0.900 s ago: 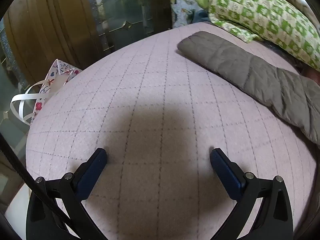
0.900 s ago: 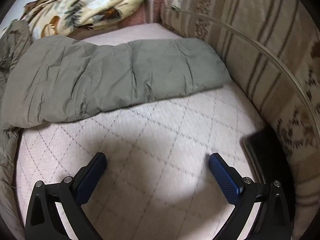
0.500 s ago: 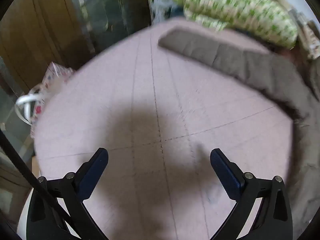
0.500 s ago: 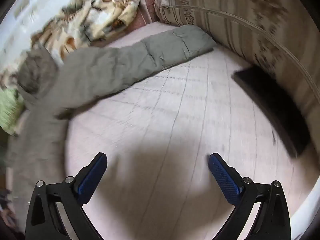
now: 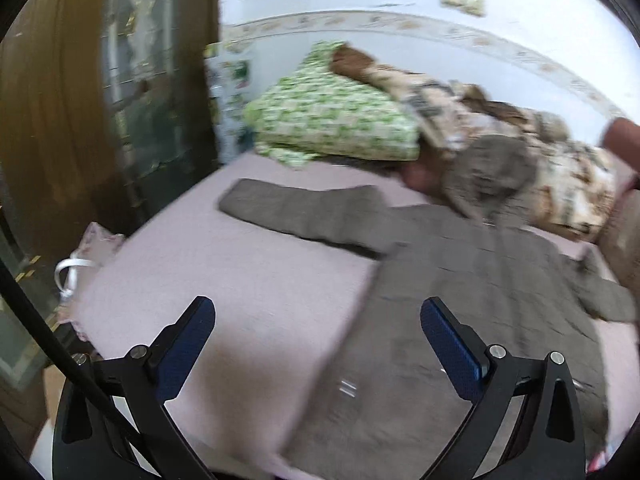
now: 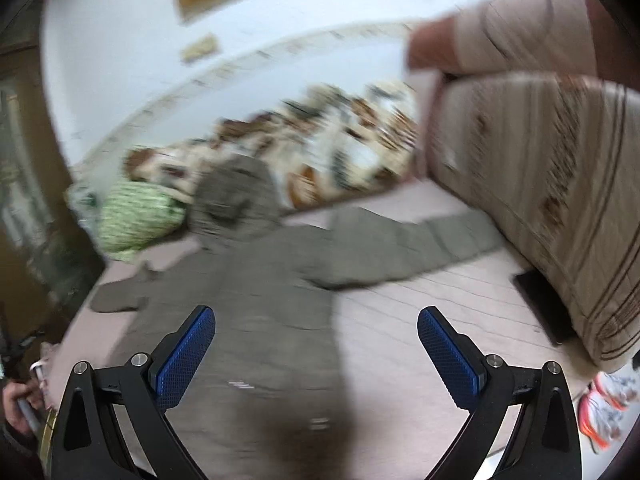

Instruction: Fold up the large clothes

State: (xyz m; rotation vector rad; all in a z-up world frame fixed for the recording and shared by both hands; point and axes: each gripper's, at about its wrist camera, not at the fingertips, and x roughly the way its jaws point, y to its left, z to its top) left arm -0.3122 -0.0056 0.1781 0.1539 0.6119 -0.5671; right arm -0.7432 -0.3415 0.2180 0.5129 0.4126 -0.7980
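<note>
A large grey-brown quilted hooded coat (image 5: 472, 304) lies spread flat on a pink bed (image 5: 240, 280), both sleeves stretched out sideways. It also shows in the right wrist view (image 6: 256, 320), hood toward the far pillows. My left gripper (image 5: 318, 344) is open and empty, raised above the coat's lower left edge. My right gripper (image 6: 316, 348) is open and empty, raised above the coat's lower right side. Both views are blurred.
A green checked pillow (image 5: 332, 120) and a patterned blanket (image 5: 520, 148) lie at the bed's far end. A striped cushion (image 6: 552, 184) stands right, a dark flat object (image 6: 544, 304) below it. A wooden wardrobe (image 5: 60, 120) and gift bag (image 5: 92, 256) stand left. Sneakers (image 6: 604, 404) lie on the floor.
Both grippers have pulled back and tilted up from close over the sleeves, so the whole coat and the wall now show. Both stay open.
</note>
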